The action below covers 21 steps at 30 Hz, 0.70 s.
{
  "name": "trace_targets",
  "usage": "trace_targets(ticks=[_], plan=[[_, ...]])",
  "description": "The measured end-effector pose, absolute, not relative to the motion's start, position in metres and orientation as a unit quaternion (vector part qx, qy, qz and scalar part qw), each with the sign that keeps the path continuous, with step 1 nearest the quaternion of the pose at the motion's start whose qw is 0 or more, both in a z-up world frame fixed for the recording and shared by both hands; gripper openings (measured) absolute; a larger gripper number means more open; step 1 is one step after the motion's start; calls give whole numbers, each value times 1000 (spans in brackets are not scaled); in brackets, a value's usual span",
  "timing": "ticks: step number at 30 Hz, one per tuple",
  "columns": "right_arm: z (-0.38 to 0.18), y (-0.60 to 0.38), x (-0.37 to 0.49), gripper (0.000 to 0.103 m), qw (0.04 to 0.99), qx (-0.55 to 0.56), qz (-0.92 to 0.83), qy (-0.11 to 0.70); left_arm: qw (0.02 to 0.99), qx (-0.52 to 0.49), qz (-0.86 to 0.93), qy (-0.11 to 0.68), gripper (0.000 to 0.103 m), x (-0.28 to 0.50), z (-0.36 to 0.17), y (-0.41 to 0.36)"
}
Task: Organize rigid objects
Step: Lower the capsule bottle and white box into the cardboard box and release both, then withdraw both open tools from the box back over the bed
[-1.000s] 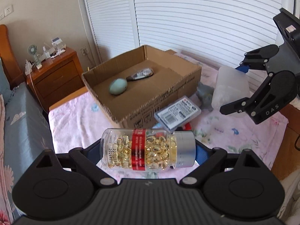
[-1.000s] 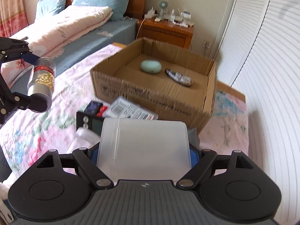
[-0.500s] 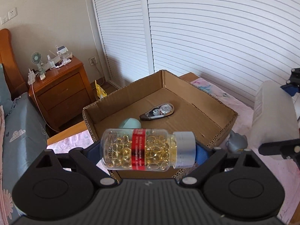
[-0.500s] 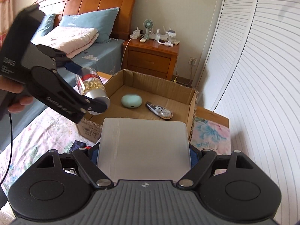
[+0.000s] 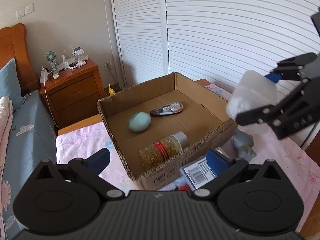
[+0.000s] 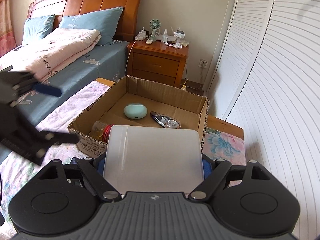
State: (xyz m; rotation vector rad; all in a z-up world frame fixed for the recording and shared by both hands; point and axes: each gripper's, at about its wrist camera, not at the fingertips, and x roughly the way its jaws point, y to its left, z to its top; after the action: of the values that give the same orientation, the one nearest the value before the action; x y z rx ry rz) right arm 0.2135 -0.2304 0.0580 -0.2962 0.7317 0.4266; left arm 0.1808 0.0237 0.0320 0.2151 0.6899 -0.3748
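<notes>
The left gripper (image 5: 158, 158), its fingers just opened wide and empty, has released the clear capsule bottle (image 5: 164, 151) into the brown cardboard box (image 5: 210, 140) at frame centre, while the right gripper (image 6: 153, 163) clamps a translucent white plastic container (image 6: 154, 158), which I judge must go in next.

The left gripper (image 5: 158, 160), jaws just opened, stands empty above the capsule bottle (image 5: 164, 152) lying in the cardboard box (image 5: 210, 138).

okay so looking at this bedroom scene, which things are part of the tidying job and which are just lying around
Part of the job:
cardboard box
capsule bottle, lying inside the box
teal case
correction tape
translucent container, in the right gripper
grey figurine
flat packet
left gripper, open and empty

Just lying about:
nightstand
small fan
pillows
folded quilt
</notes>
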Motion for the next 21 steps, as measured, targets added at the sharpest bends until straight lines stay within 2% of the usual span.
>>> trace_targets(ticks=[14, 18, 21], plan=[[41, -214, 303, 87, 898, -112, 164, 393, 931, 46, -141, 334, 102, 120, 15, 34], [32, -215, 308, 103, 897, -102, 153, 401, 934, 41, -125, 332, 102, 116, 14, 33], [30, -220, 299, 103, 899, -98, 153, 397, 933, 39, -126, 334, 102, 116, 12, 33]])
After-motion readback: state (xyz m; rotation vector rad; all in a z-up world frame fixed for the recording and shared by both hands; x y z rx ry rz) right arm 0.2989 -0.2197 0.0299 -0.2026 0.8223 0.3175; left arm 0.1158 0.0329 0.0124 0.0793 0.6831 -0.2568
